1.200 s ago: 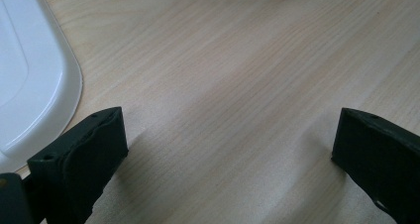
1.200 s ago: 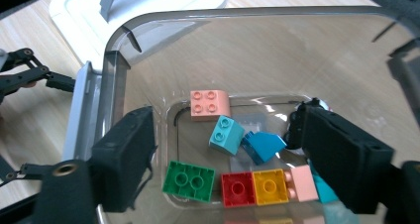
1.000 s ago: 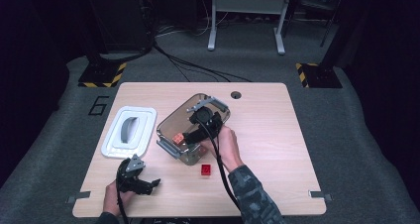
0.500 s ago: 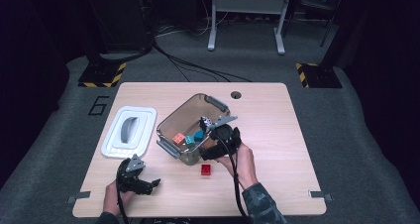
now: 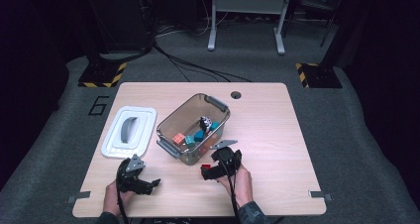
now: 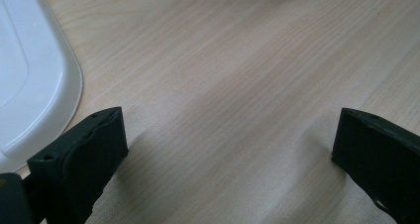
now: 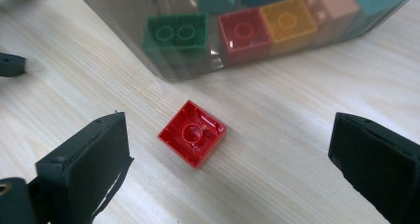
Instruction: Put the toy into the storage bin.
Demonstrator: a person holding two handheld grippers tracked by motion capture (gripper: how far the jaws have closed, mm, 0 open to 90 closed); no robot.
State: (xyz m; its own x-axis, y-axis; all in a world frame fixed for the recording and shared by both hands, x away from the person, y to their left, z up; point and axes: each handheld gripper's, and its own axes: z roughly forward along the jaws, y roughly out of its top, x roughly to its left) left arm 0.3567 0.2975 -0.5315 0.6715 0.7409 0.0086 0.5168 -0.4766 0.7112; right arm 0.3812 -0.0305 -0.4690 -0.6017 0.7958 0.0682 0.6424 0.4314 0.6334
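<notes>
Right hand-held gripper (image 7: pixel 225 154): jaws just been opening, now wide, gripping nothing; red brick (image 7: pixel 192 133) lies loose on the tabletop (image 7: pixel 307 100) between them, touching neither. Clear bin (image 7: pixel 163 60) just beyond, bricks inside, top cut off. Left hand-held gripper (image 6: pixel 223 149) open, empty; white lid (image 6: pixel 29 85) partly cropped.

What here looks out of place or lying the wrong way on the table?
One red brick lies alone on the table, outside the clear bin that holds the other bricks. It lies hollow side up and turned askew. The right gripper hangs over it with jaws wide open, not touching it.
</notes>
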